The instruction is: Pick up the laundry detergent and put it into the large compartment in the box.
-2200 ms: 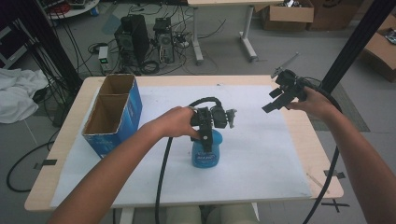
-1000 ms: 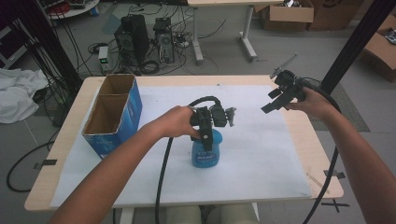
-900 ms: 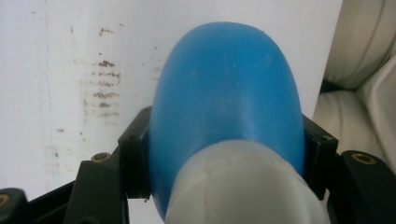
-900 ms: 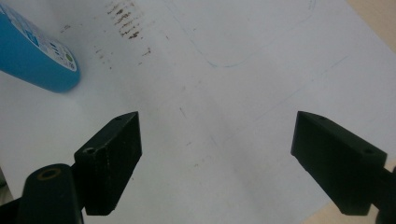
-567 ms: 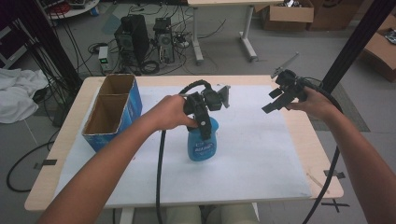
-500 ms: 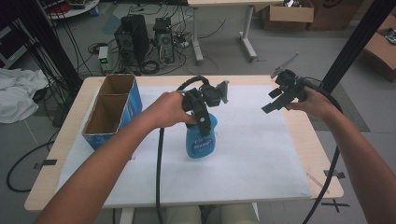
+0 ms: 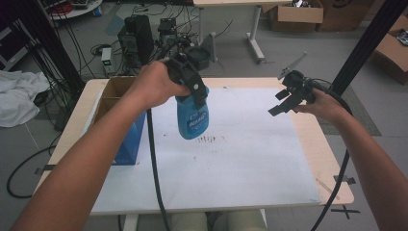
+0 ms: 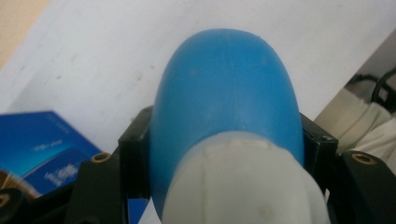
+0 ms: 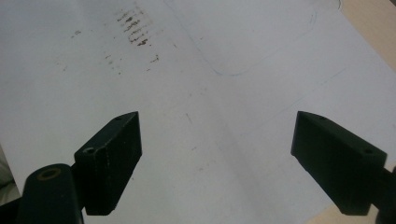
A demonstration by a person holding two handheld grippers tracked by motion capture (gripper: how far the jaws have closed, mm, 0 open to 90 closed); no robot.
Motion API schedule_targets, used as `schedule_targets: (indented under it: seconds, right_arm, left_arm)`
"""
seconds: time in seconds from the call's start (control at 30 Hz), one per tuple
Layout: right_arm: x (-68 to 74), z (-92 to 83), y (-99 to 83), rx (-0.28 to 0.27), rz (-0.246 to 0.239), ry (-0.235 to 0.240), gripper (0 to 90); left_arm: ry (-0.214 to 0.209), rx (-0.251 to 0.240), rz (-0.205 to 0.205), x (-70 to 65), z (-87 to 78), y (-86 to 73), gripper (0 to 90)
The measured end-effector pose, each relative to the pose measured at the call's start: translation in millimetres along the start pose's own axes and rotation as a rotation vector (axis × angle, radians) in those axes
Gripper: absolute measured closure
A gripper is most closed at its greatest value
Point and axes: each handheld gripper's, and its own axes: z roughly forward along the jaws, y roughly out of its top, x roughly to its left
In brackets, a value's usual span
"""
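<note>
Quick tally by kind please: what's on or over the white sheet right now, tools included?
Blue bottle, held in the left tool: 1
Blue cardboard box at the sheet's left edge: 1
Tools, left one and right tool: 2
Total: 4

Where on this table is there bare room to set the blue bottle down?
Most of the white sheet is bare: the whole stretch between the blue box and the right gripper, out to the near edge. The left gripper holds the blue bottle above it. The left edge by the box is tight.
</note>
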Motion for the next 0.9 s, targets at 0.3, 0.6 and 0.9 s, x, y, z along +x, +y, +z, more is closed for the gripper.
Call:
schedule_targets:
  seconds: [0.3,0.6,0.9]
  right_arm:
    - [2.9,0.7,4.3,0.008,-0.014,0.0,16.6]
    - [4.8,2.6,10.2,0.008,-0.031,0.001,16.5]
    - [6.7,5.5,13.5,0.014,-0.041,0.003,16.3]
  left_arm:
    - [0.026,-0.04,-0.176,32.4,-42.9,-15.0,37.9]
    - [0.109,-0.077,-0.389,65.0,-76.3,-36.0,37.9]
    - [0.157,-0.079,-0.521,89.6,-90.6,-55.3,37.9]
